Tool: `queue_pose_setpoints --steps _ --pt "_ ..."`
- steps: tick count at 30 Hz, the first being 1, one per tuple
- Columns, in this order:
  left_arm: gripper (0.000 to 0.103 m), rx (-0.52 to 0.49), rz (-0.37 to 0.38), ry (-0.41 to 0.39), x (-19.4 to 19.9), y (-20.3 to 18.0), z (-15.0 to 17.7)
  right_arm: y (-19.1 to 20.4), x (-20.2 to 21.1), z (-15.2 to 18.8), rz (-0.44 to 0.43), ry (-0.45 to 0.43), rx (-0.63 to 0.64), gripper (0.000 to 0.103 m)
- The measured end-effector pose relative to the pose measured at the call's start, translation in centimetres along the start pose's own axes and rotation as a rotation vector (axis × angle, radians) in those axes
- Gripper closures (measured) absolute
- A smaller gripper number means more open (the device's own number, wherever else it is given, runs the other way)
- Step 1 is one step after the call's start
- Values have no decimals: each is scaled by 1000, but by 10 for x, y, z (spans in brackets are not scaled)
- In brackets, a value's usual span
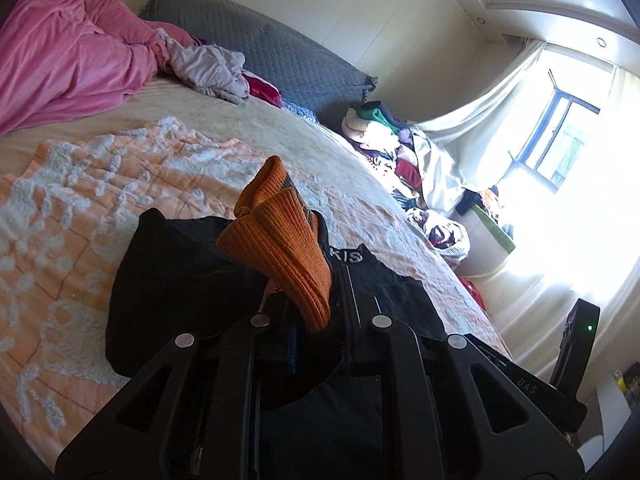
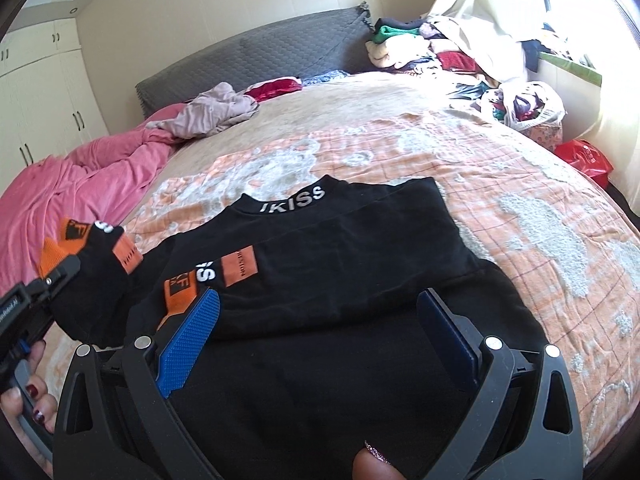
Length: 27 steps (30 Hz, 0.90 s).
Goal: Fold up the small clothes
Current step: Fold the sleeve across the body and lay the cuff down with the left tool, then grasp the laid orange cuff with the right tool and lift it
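Two grippers: both are over the black top (image 2: 320,248), one clamped, one gaping.
Left gripper (image 1: 310,312): its jaws are pinched tight on the orange ribbed cuff (image 1: 280,240) of one sleeve, and the cuff sticks up between the fingers.
Left sleeve: from the right wrist view it hangs lifted off to the left side (image 2: 92,276), clear of the top's body, orange patches showing.
Hand: painted fingernails (image 2: 36,396) wrap the left gripper's handle at the lower left.
Right gripper (image 2: 316,336): jaws stand wide apart, blue pads (image 2: 188,340) bare, nothing between them but the black fabric lying below.
Black top: it lies flat on the peach quilt (image 2: 520,220), collar with white letters away from the grippers, the other sleeve folded across its chest.
Bed beyond: a pink blanket (image 2: 80,184) is bunched at the left, a pale garment (image 2: 216,112) crumpled near the grey headboard (image 2: 260,56).
Far side: a heap of mixed clothes (image 2: 432,48) sits by the curtain (image 2: 480,8).
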<state>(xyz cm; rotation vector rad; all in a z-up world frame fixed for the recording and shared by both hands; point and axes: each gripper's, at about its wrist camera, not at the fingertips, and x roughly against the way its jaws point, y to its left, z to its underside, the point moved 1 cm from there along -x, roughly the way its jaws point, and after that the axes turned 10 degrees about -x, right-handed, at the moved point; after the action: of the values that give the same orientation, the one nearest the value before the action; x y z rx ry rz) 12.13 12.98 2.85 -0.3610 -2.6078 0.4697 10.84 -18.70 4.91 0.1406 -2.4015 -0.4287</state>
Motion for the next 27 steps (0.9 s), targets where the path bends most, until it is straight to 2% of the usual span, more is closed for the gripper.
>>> queue_pose_setpoints --steps 12,16,20,21,24,27 --pt "93 -48 73 150 -33 -18 25 -26 -4 -1 28 9 -83 5" --pt "79 -64 105 175 -32 -23 26 -30 -4 0 26 14 -107 5" --pt "61 -63 123 166 -23 -24 23 -29 -7 2 9 39 -119 5" --pt "60 -61 124 159 -19 -24 22 -28 -8 4 3 47 -118 5" --pt "53 -59 113 137 -11 -19 16 -18 -14 10 -25 82 -107 5" --pt "46 -75 38 130 -5 -12 12 -3 -21 18 -65 131 -82 5"
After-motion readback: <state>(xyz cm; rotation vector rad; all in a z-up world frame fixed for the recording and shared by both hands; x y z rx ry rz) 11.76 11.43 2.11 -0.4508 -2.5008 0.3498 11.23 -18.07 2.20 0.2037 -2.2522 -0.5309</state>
